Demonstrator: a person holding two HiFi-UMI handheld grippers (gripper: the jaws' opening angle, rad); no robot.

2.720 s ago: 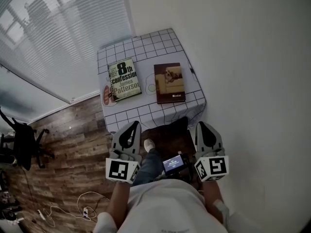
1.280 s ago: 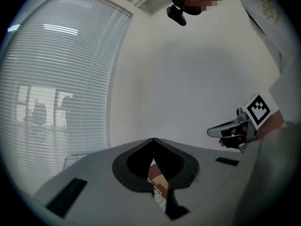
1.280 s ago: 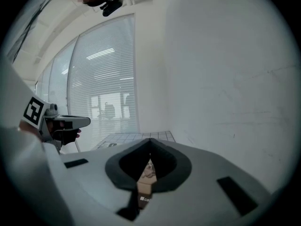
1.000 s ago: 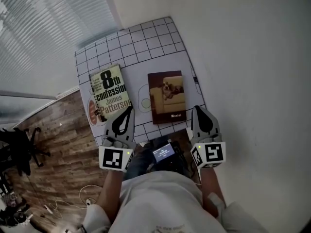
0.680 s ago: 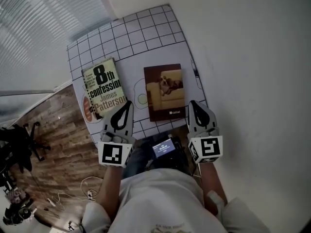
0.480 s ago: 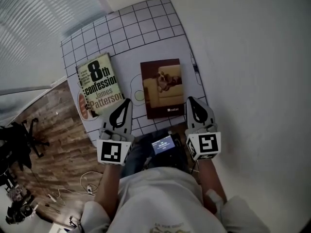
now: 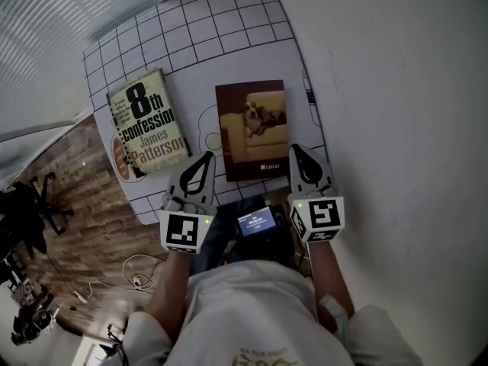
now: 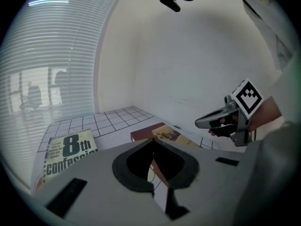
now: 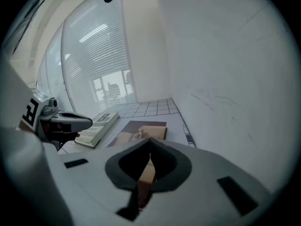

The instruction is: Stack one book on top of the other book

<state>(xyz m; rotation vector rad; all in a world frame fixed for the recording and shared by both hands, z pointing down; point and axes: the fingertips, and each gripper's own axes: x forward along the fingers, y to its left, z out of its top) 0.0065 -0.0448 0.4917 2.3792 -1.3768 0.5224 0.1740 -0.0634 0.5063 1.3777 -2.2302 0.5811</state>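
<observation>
Across the lower middle of the head view, both grippers are coming down and reaching in toward the near edge of the checked table (image 7: 229,33). A moment ago they were hanging well short of it, over the person's lap, and now their tips are overlapping the cloth's front border. The left gripper (image 7: 208,157) is pointing at the gap between the two books, its jaws pressed together with nothing between them. The right gripper (image 7: 293,149) is arriving just beside the lower right corner of the brown book (image 7: 252,124), and its jaws are likewise closed and empty. Neither is touching a book, as far as I can tell.

The books themselves are not moving. The "8th Confession" paperback (image 7: 145,122) is lying flat at the left centre of the frame, slightly tilted, with a round orange disc (image 7: 117,158) peeking out under its left edge. The brown book, with a dog on a sofa on its cover, is lying flat at the centre, apart from the paperback. Both are sitting larger and lower in the frame than before, since the person is leaning in.

To my eye this is the approach only — the stacking is not yet begun. With both pairs of jaws shut, whichever gripper is going for a book will need to open first, or slide under an edge, before anything can be lifted onto the other.
</observation>
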